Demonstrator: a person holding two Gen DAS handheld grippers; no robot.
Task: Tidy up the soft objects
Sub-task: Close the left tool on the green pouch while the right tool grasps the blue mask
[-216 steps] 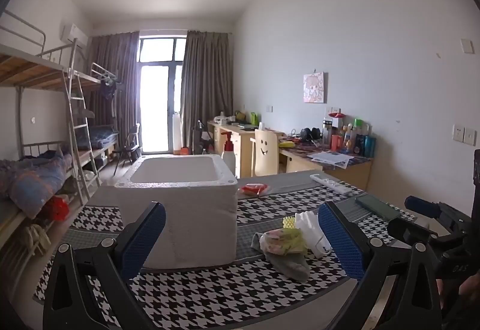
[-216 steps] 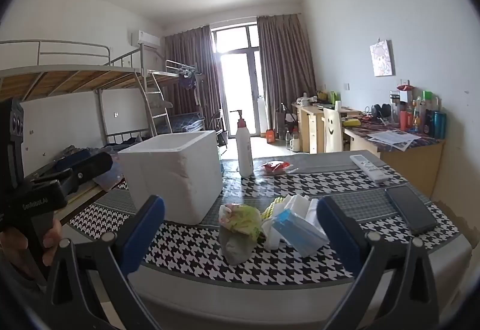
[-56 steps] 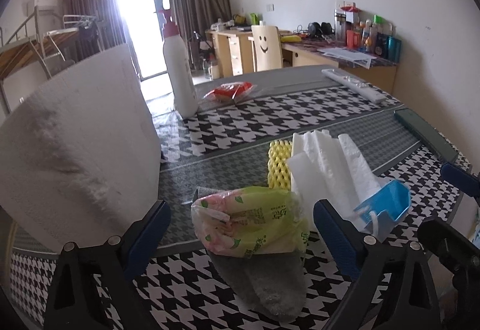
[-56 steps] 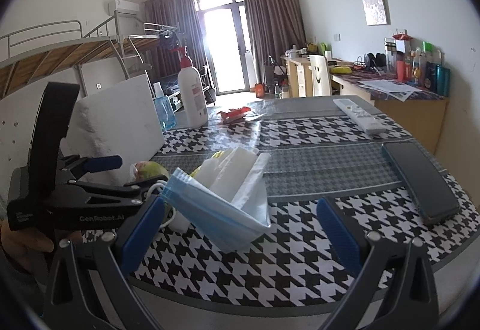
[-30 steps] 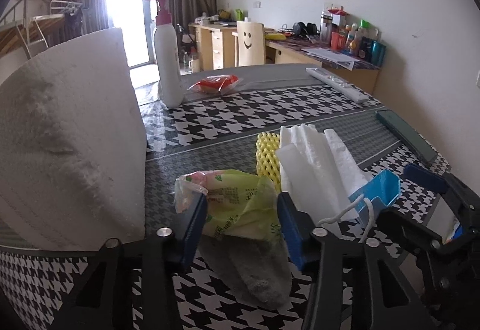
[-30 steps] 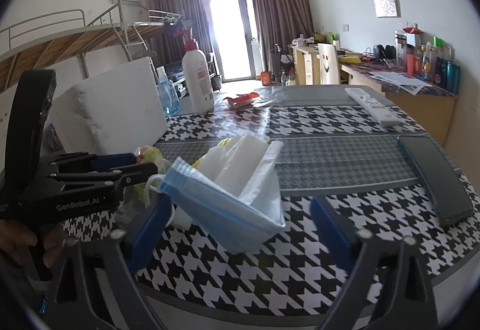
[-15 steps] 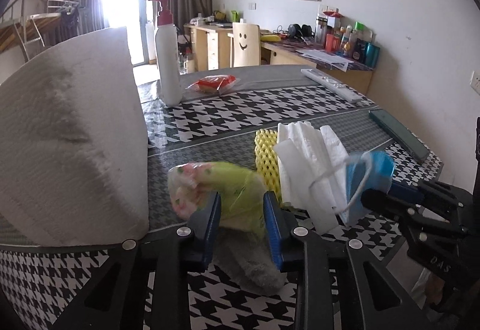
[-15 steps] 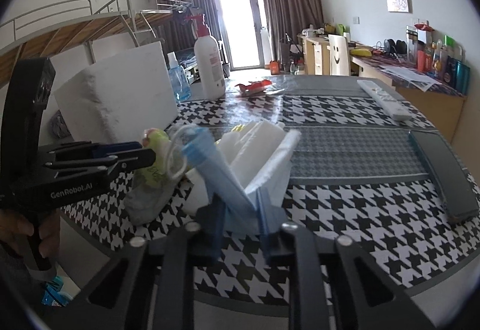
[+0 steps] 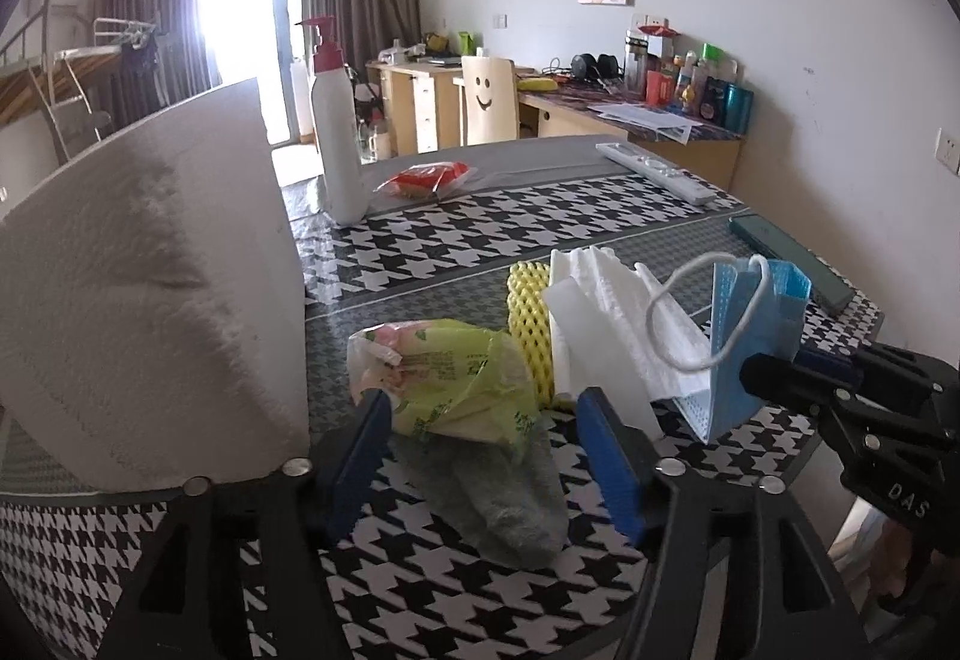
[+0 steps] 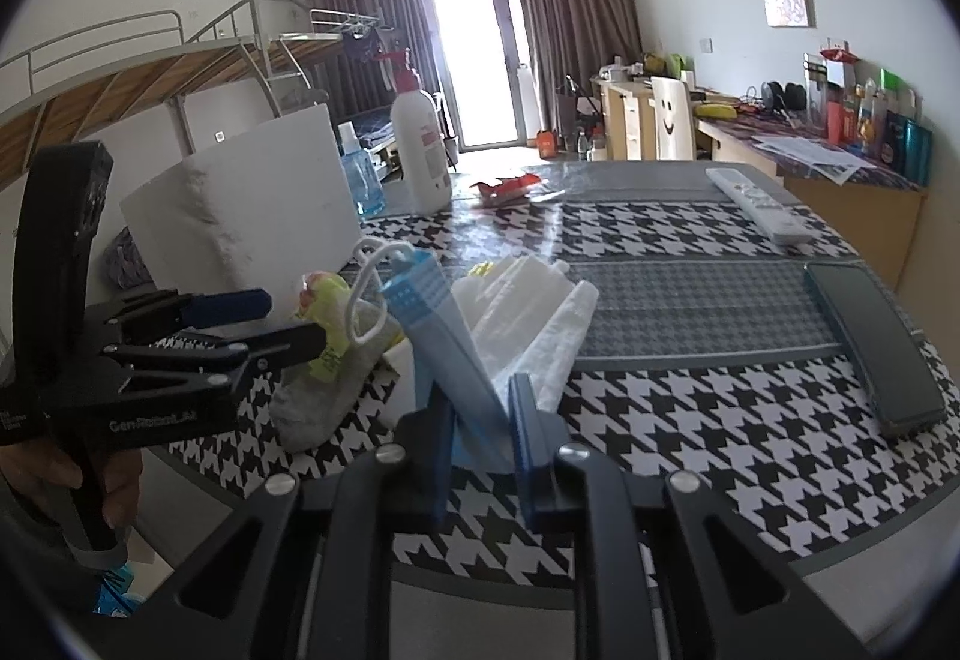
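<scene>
My left gripper (image 9: pixel 480 408) is shut on a yellow-green plastic pack (image 9: pixel 456 372), lifted off the grey sock (image 9: pixel 510 498) lying on the table. My right gripper (image 10: pixel 480 408) is shut on a stack of blue face masks (image 10: pixel 438 336), held tilted with white ear loops hanging; the masks also show in the left wrist view (image 9: pixel 750 336). White foam sheets (image 9: pixel 606 318) and a yellow foam net (image 9: pixel 528 318) lie between them. The white foam box (image 9: pixel 150 312) stands at the left.
A pump bottle (image 9: pixel 336 144), a red snack packet (image 9: pixel 426 177), a white remote (image 9: pixel 654 168) and a dark phone (image 10: pixel 870 342) lie on the houndstooth table (image 9: pixel 456 234). A blue bottle (image 10: pixel 360 180) stands behind the box. Desk and bunk beds stand beyond.
Both grippers closed: the left on the yellow-green pack, the right on the blue masks. Both items have risen slightly off the pile.
</scene>
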